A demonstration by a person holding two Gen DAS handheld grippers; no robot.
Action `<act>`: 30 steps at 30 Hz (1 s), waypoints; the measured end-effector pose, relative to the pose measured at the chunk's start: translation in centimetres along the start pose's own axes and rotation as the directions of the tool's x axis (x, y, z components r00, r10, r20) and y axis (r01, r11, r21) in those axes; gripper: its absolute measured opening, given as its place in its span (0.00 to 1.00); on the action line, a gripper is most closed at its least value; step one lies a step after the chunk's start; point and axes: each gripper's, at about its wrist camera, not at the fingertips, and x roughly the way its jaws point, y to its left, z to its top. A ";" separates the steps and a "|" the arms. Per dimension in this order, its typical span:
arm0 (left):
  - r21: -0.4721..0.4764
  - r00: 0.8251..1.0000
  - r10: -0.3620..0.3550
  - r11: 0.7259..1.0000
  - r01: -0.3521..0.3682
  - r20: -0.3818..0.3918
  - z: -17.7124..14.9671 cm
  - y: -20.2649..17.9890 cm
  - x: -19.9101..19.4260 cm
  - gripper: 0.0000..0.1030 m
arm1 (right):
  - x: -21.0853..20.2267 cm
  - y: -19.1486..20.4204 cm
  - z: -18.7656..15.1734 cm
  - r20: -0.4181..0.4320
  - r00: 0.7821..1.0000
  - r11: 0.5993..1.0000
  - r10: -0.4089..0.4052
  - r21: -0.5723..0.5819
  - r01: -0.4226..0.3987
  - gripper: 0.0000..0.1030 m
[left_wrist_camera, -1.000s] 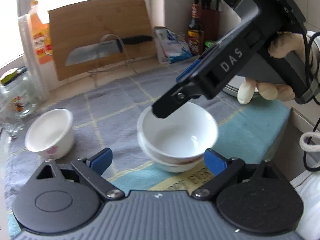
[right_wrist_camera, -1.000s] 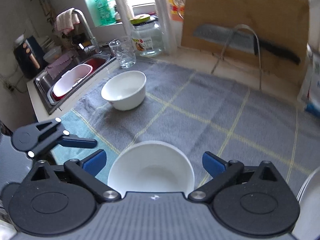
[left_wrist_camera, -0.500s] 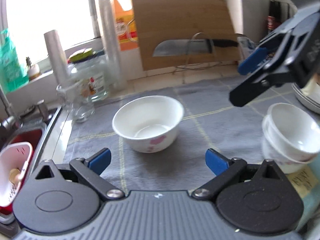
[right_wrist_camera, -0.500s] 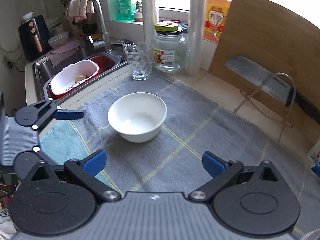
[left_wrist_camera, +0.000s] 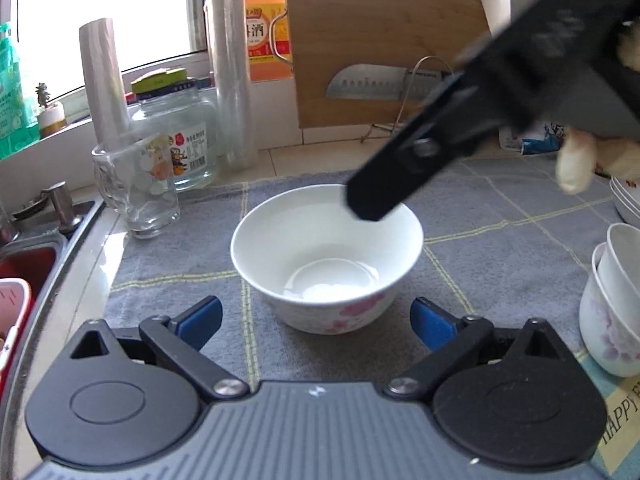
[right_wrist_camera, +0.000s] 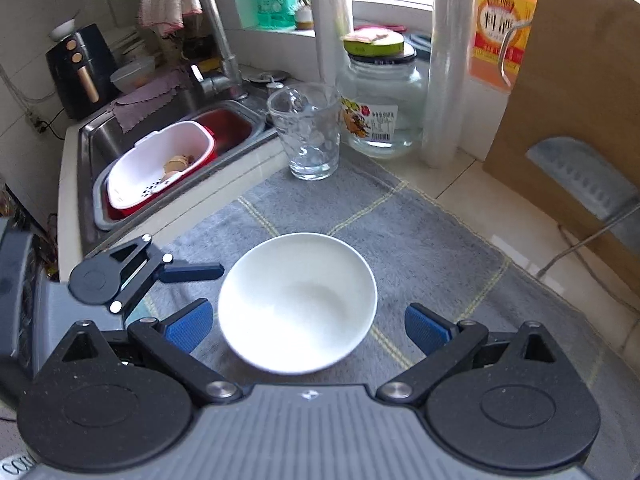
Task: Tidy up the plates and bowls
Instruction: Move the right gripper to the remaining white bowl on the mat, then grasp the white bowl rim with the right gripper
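Observation:
A white bowl with pink flowers [left_wrist_camera: 326, 256] stands alone on the grey cloth [left_wrist_camera: 180, 264]. My left gripper [left_wrist_camera: 316, 320] is open, its blue pads wide on either side of the bowl's near wall, not touching it. From above, the right wrist view shows the same bowl [right_wrist_camera: 298, 300] between the spread pads of my open right gripper [right_wrist_camera: 308, 328], gaps on both sides. One right finger hangs over the bowl's far rim in the left wrist view. Two nested white bowls [left_wrist_camera: 612, 312] stand at the right edge.
A glass mug [left_wrist_camera: 138, 192], a lidded jar [left_wrist_camera: 176, 136] and film rolls stand behind the bowl. A cutting board with a cleaver [left_wrist_camera: 384, 48] leans at the back. The sink [right_wrist_camera: 100, 144] with a white basket lies to the left. Stacked plates [left_wrist_camera: 628, 200] sit far right.
Both grippers have swung left, away from the nested bowls, to the single flowered bowl. It now sits between both pairs of open pads.

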 end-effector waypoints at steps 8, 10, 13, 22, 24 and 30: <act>-0.001 0.999 -0.030 1.000 0.030 0.015 0.1 0.1 0.7 0.95 | 3.1 -0.9 1.1 -0.039 0.999 0.999 0.028 0.024 -0.027 0.97; -0.004 0.999 -0.035 0.999 0.035 0.013 0.1 0.1 0.9 0.94 | 3.6 -1.0 1.2 -0.047 0.998 0.999 0.031 0.029 -0.029 0.96; -0.005 0.999 -0.041 0.999 0.041 0.009 0.1 0.2 1.0 0.87 | 4.4 -1.3 1.4 -0.059 0.998 0.999 0.035 0.035 -0.033 0.92; 0.003 0.999 -0.040 0.999 0.040 0.010 0.2 0.3 1.1 0.81 | 5.2 -1.8 1.5 -0.064 0.996 0.996 0.059 0.065 -0.054 0.80; 0.001 0.999 -0.043 0.999 0.043 0.010 0.2 0.4 1.1 0.81 | 5.3 -1.9 1.6 -0.063 0.996 0.996 0.060 0.069 -0.055 0.79; 0.000 0.999 -0.046 0.999 0.046 0.008 0.2 0.4 1.0 0.80 | 5.4 -2.0 1.6 -0.066 0.996 0.995 0.067 0.079 -0.062 0.69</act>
